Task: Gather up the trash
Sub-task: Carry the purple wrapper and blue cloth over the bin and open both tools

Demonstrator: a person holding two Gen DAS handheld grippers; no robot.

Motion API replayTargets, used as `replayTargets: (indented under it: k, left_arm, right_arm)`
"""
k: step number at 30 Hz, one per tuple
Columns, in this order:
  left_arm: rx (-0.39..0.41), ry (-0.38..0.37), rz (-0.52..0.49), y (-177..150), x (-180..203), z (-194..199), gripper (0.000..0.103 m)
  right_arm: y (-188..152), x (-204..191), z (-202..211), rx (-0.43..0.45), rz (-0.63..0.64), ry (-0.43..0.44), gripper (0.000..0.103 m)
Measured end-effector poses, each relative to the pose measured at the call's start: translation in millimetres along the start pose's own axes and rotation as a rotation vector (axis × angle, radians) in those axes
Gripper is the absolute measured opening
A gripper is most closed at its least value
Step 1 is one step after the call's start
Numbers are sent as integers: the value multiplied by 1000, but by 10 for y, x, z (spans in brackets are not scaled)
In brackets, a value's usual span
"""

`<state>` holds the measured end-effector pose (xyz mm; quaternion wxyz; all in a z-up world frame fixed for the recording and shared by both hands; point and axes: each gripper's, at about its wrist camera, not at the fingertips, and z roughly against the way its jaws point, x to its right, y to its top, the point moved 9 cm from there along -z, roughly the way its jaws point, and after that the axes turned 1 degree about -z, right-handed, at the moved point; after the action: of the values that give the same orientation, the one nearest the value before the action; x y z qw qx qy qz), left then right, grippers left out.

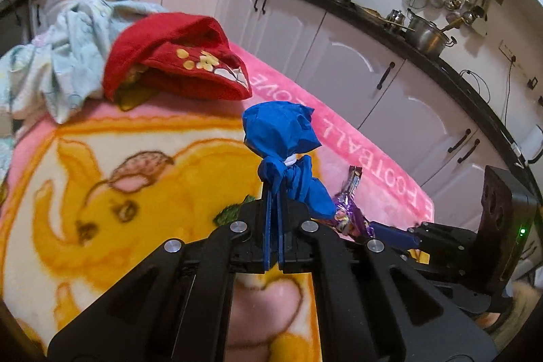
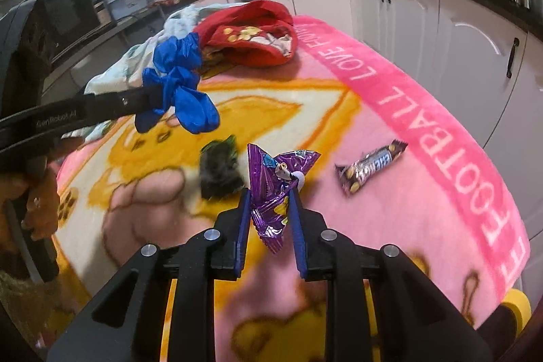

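My left gripper is shut on a crumpled blue plastic piece, held up above the pink and yellow blanket. From the right wrist view the same blue piece hangs off the left gripper at the left. My right gripper is shut on a shiny purple wrapper, its pads pressing the wrapper's sides. That purple wrapper and the right gripper also show low right in the left wrist view. On the blanket lie a brown chocolate bar wrapper and a dark green crumpled wrapper.
A red embroidered cloth and a pale blue cloth are piled at the blanket's far end. White kitchen cabinets under a dark counter with pots curve behind and to the right. A yellow object sits at the blanket's near right edge.
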<state>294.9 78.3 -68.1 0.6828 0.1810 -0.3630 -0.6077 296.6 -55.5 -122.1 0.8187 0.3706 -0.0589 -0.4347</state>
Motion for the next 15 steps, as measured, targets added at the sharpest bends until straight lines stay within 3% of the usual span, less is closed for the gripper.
replayTargets:
  k: [15]
  left_arm:
    - [104,-13,-57,-187,388,489,0]
  right_arm:
    - [-198,-80,595,65,9,6,21]
